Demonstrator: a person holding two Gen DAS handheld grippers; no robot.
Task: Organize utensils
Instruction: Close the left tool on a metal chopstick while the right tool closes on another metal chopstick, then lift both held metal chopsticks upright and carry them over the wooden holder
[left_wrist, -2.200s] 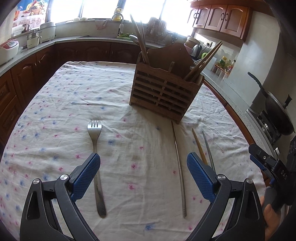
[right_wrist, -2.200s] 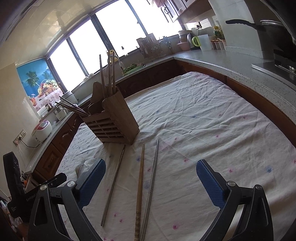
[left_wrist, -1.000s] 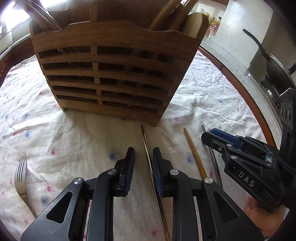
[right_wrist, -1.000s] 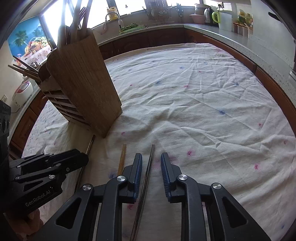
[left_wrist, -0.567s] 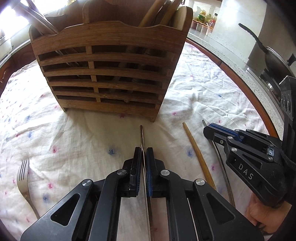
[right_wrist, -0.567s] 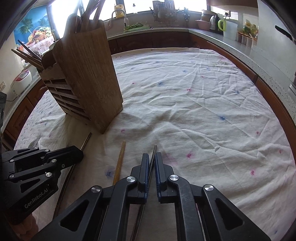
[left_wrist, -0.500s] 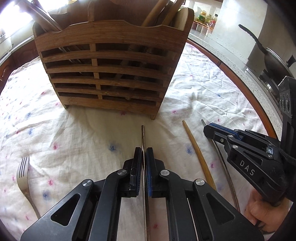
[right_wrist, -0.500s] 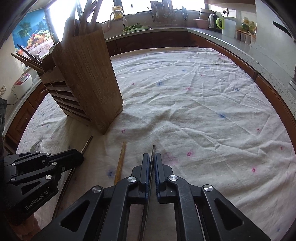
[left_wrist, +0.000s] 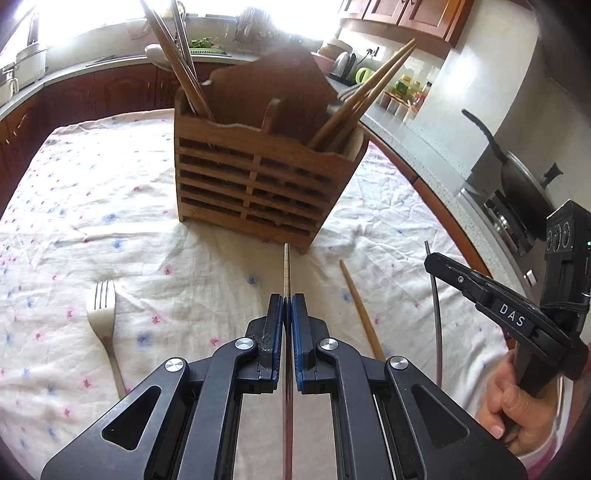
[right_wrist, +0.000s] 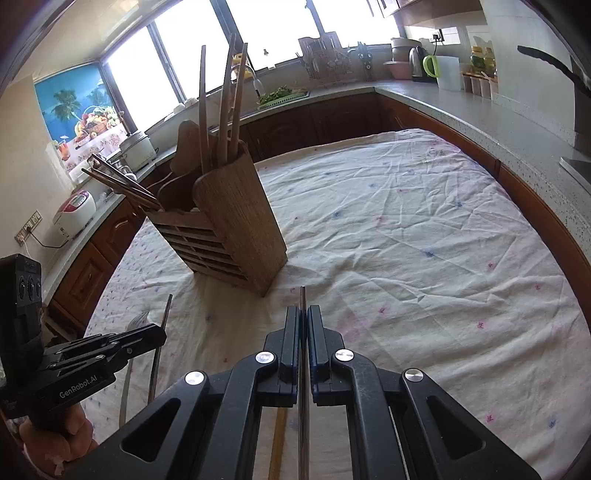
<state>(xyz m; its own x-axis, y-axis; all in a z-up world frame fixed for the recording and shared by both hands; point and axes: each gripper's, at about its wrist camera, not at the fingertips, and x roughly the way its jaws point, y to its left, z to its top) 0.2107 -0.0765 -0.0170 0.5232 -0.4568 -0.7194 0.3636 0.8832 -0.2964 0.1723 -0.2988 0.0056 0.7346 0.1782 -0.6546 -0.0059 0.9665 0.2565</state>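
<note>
My left gripper (left_wrist: 287, 301) is shut on a metal chopstick (left_wrist: 286, 273) and holds it lifted, tip toward the wooden utensil holder (left_wrist: 258, 192). My right gripper (right_wrist: 303, 312) is shut on a second metal chopstick (right_wrist: 302, 299), also raised; it shows from the left wrist view (left_wrist: 437, 314) too. A wooden chopstick (left_wrist: 360, 314) and a fork (left_wrist: 103, 314) lie on the floral tablecloth (left_wrist: 110, 221). The holder (right_wrist: 229, 236) stands with several chopsticks and a spoon in it.
Kitchen counters (right_wrist: 480, 110) ring the table, with a kettle (right_wrist: 421, 62), a rice cooker (right_wrist: 74, 214) and a pan on a stove (left_wrist: 517, 181). The left gripper's body (right_wrist: 85, 358) is at the lower left of the right wrist view.
Both grippers came down, shut on a metal chopstick each, and have now lifted them off the cloth and pulled back from the holder.
</note>
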